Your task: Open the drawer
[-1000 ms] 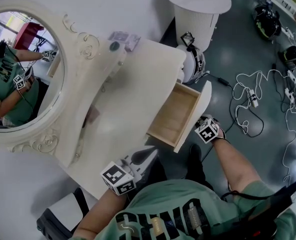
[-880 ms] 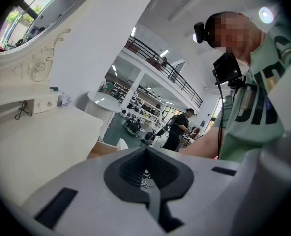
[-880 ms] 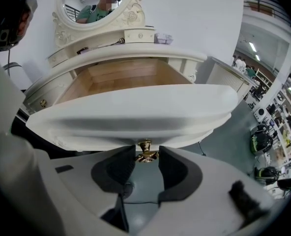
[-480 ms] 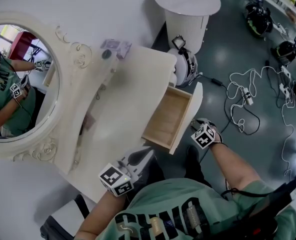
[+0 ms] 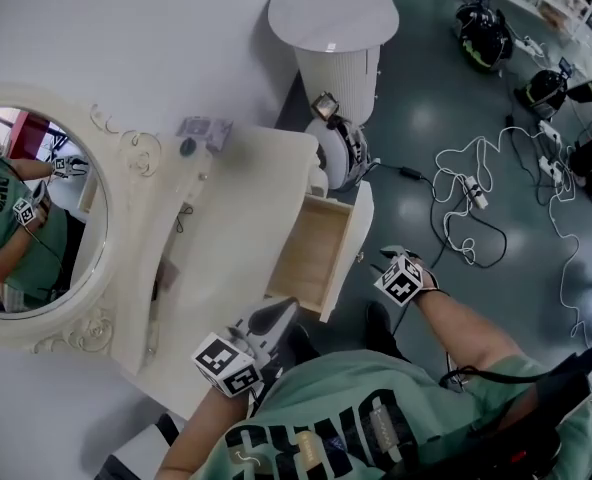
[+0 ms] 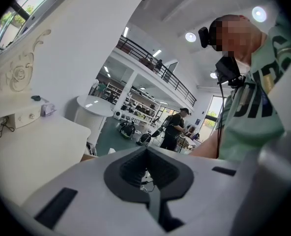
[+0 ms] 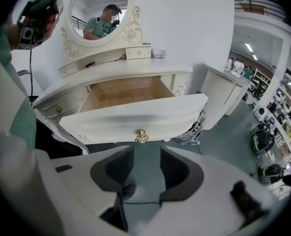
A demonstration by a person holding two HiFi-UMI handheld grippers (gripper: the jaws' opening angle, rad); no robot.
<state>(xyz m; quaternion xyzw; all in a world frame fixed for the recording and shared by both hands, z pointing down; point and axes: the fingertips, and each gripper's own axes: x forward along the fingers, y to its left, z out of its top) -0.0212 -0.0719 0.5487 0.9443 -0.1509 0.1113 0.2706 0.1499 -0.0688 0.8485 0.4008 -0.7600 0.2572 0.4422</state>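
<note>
The cream dressing table point(image 5: 231, 203) has its drawer point(image 5: 311, 251) pulled out, bare wood showing inside. In the right gripper view the drawer front point(image 7: 135, 118) faces me with its brass knob point(image 7: 141, 135) just beyond my jaws. My right gripper point(image 7: 147, 167) is open; its jaws have just been opening and nothing is between them. In the head view the right gripper point(image 5: 389, 260) hangs a little off the drawer's front, not touching it. My left gripper point(image 5: 282, 309) is near the table's front edge by my chest, shut and empty point(image 6: 146, 157).
An oval mirror point(image 5: 36, 208) stands at the table's back, a small box point(image 5: 204, 128) beside it. A white round ribbed stand point(image 5: 338, 28) and a lamp-like device point(image 5: 341, 153) sit right of the table. Loose cables point(image 5: 471, 208) lie on the green floor.
The right gripper has lifted and drawn back from the drawer front. The left gripper has shifted slightly up. The drawer stays pulled out.
</note>
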